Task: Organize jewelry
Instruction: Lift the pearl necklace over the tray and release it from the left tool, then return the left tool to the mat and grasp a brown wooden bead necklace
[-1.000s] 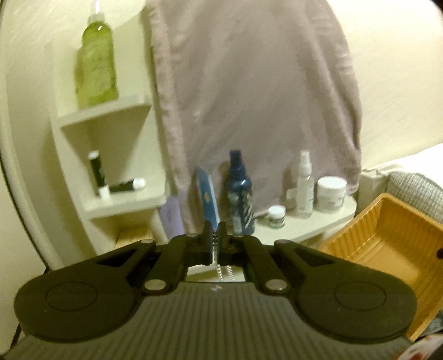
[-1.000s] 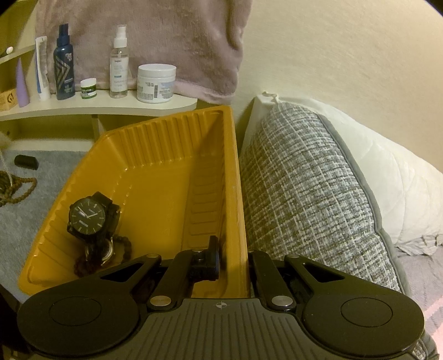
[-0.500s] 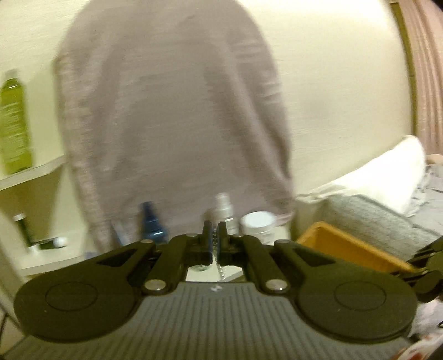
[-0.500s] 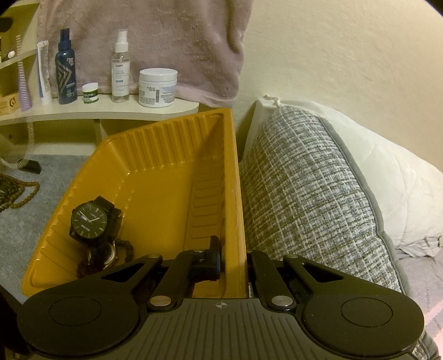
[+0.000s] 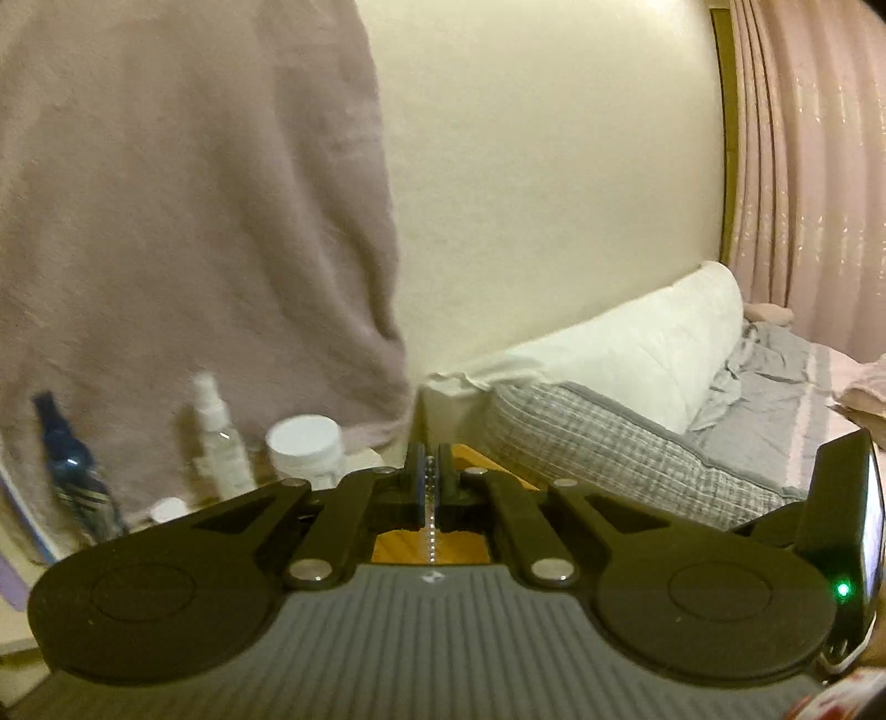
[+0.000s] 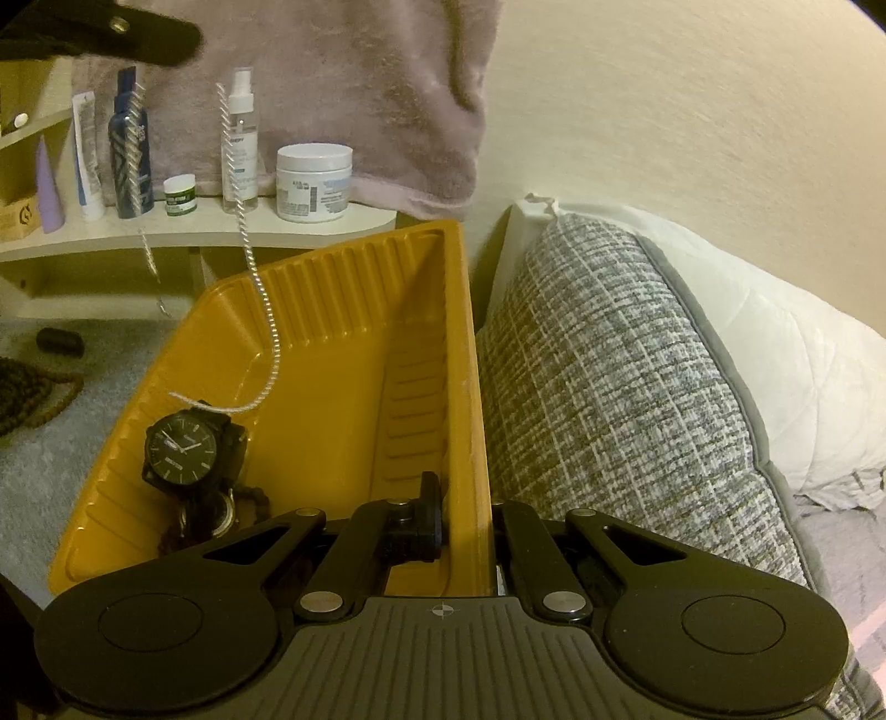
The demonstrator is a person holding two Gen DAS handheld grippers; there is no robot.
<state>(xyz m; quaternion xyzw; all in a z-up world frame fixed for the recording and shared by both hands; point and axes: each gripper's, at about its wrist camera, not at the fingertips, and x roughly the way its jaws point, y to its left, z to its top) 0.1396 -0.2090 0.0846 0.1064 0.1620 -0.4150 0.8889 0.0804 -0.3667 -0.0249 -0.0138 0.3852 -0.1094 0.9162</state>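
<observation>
Right wrist view, read from left to right: a brown beaded string [image 6: 33, 387] lies on the grey cover beside the yellow tray [image 6: 343, 310], not yet put away, with a small dark object [image 6: 60, 340] near it. The left gripper [image 6: 138, 36] shows at the top left corner, and from it a silver chain [image 6: 260, 310] hangs in a long loop whose lowest part curls just over the black watch [image 6: 183, 446] in the tray's left end; whether it touches the watch I cannot tell. Below the watch some darker pieces sit in the tray, too shadowed to name. The right gripper [image 6: 462, 523] has its fingers pressed together on the tray's right wall, pinching it. In the left wrist view the left fingers pinch the chain [image 5: 428, 515], which drops over a strip of yellow tray. So I judge the task partly done: the watch is stored, the chain is about to go in, the beads remain. Against the pictures a second ago, the left gripper has swung from the shelf toward the tray, and the chain, then absent above the tray, now hangs over it; the right gripper has not moved.
</observation>
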